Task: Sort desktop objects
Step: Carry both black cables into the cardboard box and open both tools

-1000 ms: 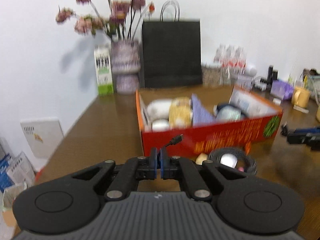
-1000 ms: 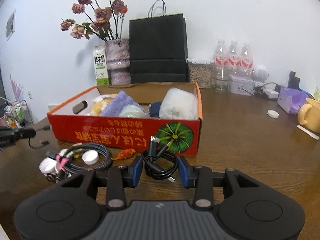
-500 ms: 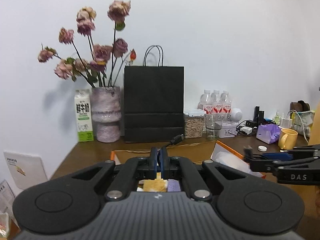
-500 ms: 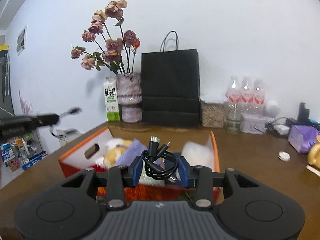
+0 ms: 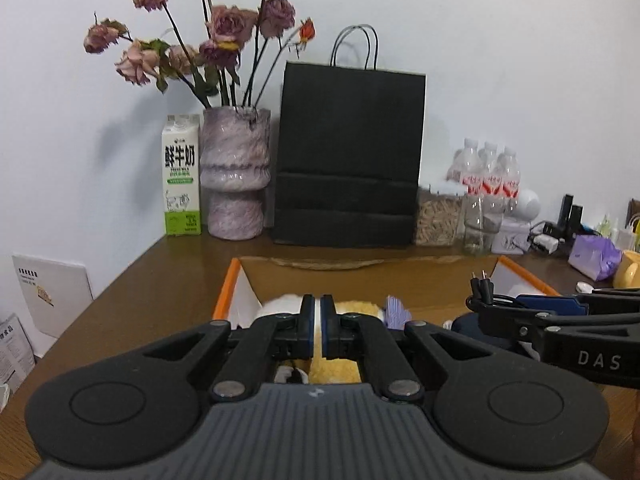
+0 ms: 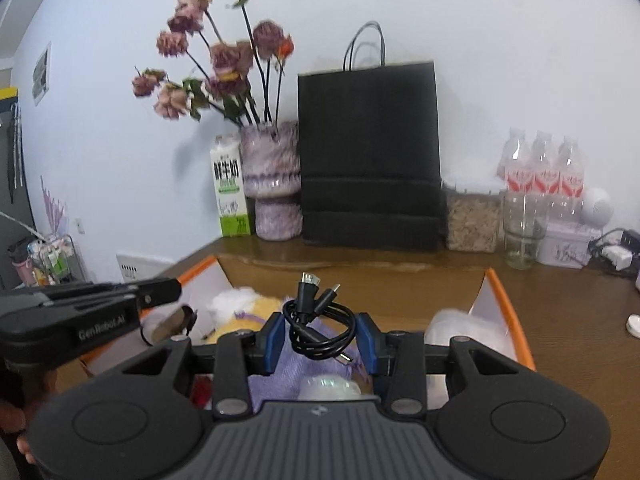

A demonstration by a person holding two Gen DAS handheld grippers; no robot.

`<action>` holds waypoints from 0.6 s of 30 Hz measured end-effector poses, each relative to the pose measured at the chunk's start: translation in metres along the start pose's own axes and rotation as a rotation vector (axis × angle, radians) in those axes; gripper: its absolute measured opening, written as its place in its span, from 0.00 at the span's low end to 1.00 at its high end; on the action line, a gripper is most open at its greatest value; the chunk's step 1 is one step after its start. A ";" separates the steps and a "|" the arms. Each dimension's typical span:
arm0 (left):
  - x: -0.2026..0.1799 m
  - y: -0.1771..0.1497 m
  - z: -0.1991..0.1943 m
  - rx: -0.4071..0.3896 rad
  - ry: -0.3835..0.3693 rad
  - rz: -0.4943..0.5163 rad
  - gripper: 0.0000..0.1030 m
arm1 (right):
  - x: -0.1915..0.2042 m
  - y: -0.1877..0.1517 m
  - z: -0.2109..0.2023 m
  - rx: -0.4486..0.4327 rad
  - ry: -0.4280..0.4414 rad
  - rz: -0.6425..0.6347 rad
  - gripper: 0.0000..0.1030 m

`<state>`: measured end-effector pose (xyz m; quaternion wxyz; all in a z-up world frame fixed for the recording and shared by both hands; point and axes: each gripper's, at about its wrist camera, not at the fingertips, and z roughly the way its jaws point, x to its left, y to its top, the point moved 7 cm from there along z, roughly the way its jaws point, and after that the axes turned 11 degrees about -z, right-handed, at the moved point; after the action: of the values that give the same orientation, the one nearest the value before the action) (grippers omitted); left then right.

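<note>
Progress report from my end: the orange-rimmed box (image 6: 516, 316) near the back edge of the counter (image 5: 160, 280) already holds a bunch of stuff, namely a yellow-and-white plush (image 6: 244, 312), a purple cloth (image 6: 312, 364) and a white bag (image 6: 460, 328). I've got the right tongs (image 6: 322, 338) over the box, pads pressed on a coiled black cable (image 6: 320, 328), so I'd say that one's about to go in. The left tongs (image 5: 317, 332) are squeezed shut; in the right view a thin dark cord seems to dangle under them, though I can't really tell if they hold it. What's left out on the counter I can't see from here.

Readable text: "DAS" on the right tool, "GenRobot.AI" on the left one, and "鲜牛奶" on the milk carton (image 5: 181, 176) by the vase (image 5: 234, 176) along the back edge.
</note>
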<state>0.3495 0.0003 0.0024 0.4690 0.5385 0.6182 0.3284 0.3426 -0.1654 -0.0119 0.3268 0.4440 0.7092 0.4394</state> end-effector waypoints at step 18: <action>-0.004 -0.001 -0.023 -0.121 0.087 0.045 1.00 | -0.001 -0.011 -0.013 -0.054 -0.074 -0.016 1.00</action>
<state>0.3275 -0.0010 0.0104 0.4660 0.5082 0.6048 0.3985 0.3280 -0.1734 -0.0163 0.3682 0.4454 0.6880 0.4389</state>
